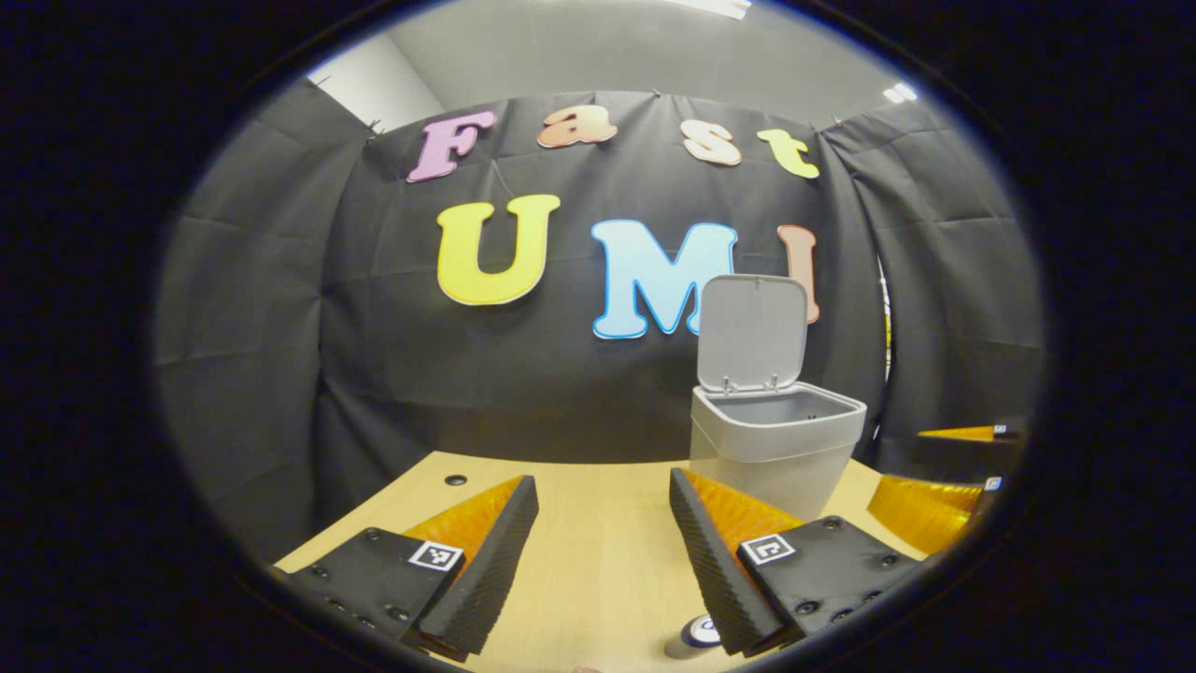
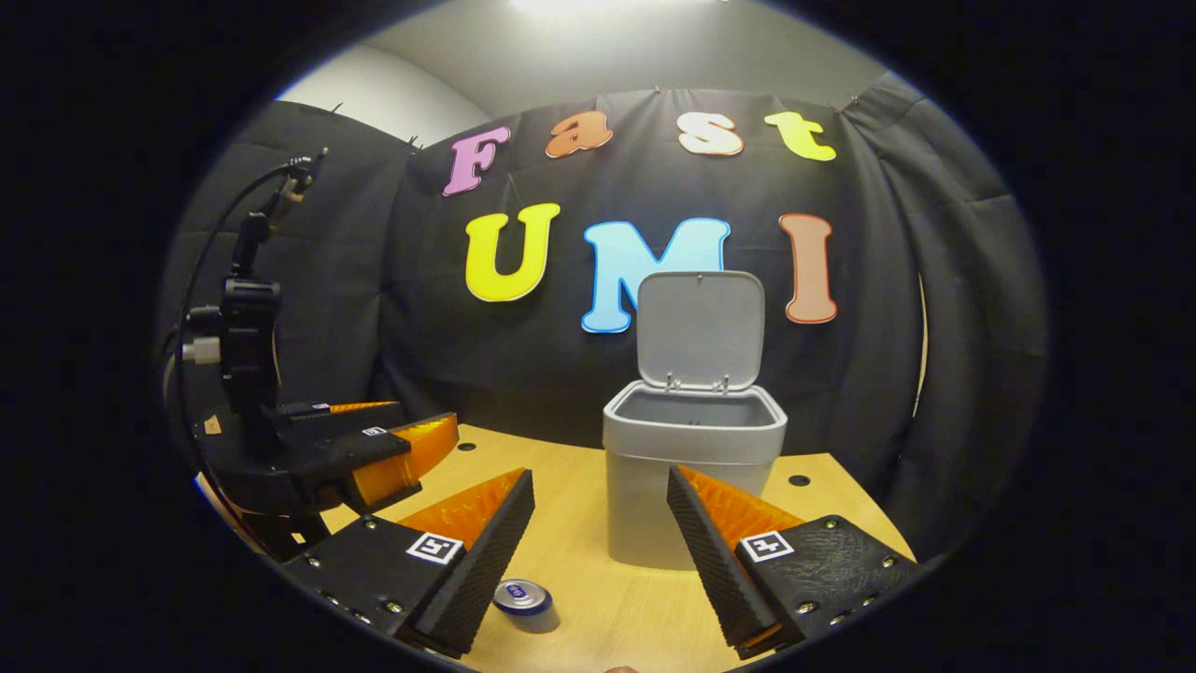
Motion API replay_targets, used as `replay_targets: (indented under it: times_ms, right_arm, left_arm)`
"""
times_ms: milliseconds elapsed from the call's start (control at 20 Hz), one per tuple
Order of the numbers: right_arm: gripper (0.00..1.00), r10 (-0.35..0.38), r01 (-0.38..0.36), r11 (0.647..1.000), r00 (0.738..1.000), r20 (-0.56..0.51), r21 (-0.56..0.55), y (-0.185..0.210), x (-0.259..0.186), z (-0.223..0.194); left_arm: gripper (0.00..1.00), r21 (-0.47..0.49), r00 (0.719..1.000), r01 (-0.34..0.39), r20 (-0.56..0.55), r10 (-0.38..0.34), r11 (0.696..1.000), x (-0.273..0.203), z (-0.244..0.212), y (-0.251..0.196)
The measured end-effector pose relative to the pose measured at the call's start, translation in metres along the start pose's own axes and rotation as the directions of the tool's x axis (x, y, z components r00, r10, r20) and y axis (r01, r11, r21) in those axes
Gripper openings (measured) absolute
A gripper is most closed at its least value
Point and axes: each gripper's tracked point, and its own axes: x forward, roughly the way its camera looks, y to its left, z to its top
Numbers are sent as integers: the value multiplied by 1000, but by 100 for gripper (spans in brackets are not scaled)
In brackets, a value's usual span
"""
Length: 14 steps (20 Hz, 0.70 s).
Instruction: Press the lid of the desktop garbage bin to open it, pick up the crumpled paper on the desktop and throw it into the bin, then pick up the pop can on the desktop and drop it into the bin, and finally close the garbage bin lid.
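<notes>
Bin (image 2: pixel 693 467) stands lid-up; both grippers (image 1: pixel 603 551) (image 2: pixel 598 551) spread, can (image 2: pixel 526 603) label unreadable.

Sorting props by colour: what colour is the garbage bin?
Light grey all over, lid included; the garbage bin shows best in the right gripper view.

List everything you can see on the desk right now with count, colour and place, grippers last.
Garbage bin: one, grey, toward the back of the desk, ahead of the right gripper.
Bin lid: one, grey, hinged up and standing open behind the bin's mouth.
Pop can: one, silver with a blue top, lying on the desk near the front, beside the right gripper's fingers.
Desk: one, light wood, with small dark holes near the back.
Left gripper: one, open, nothing between the fingers.
Right gripper: one, open, nothing held.
</notes>
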Motion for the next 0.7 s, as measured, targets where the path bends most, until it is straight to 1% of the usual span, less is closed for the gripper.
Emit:
replay_targets:
  times_ms: [100,150,200,300,400,450,500,550,600,700]
  right_arm:
    - [93,14,-13,1000,999,-50,10,10,8,-13]
    - [93,17,-16,1000,997,-78,13,14,12,-21]
    - [93,22,-21,1000,994,-110,14,18,16,-29]
    - [93,31,-29,1000,985,-172,12,26,21,-49]
    - [93,38,-36,999,971,-235,14,33,27,-67]
    - [94,47,-44,999,965,-259,18,38,29,-74]
    - [95,48,-45,999,958,-281,19,40,31,-80]
    - [94,55,-52,999,949,-310,18,42,33,-88]
    - [94,60,-57,998,942,-330,18,44,35,-93]
    - [95,68,-65,998,925,-375,19,47,37,-105]
  left_arm:
    - [96,-10,1000,-18,1,18,1000,-5,4,17]
    - [93,-14,1000,-23,2,23,1000,-6,6,24]
    - [95,-14,1000,-27,5,27,1000,-8,9,29]
    - [90,-3,1000,-29,11,29,1000,-7,10,38]
    - [94,20,999,-36,-2,36,999,-7,6,44]
    - [96,21,999,-36,-5,37,999,-7,5,47]
    - [94,16,999,-34,-8,34,999,-7,4,48]
    - [96,10,999,-34,-16,34,999,-8,2,49]
    - [93,6,999,-33,-24,33,999,-8,0,49]
    - [96,-2,999,-32,-19,32,999,-11,-3,50]
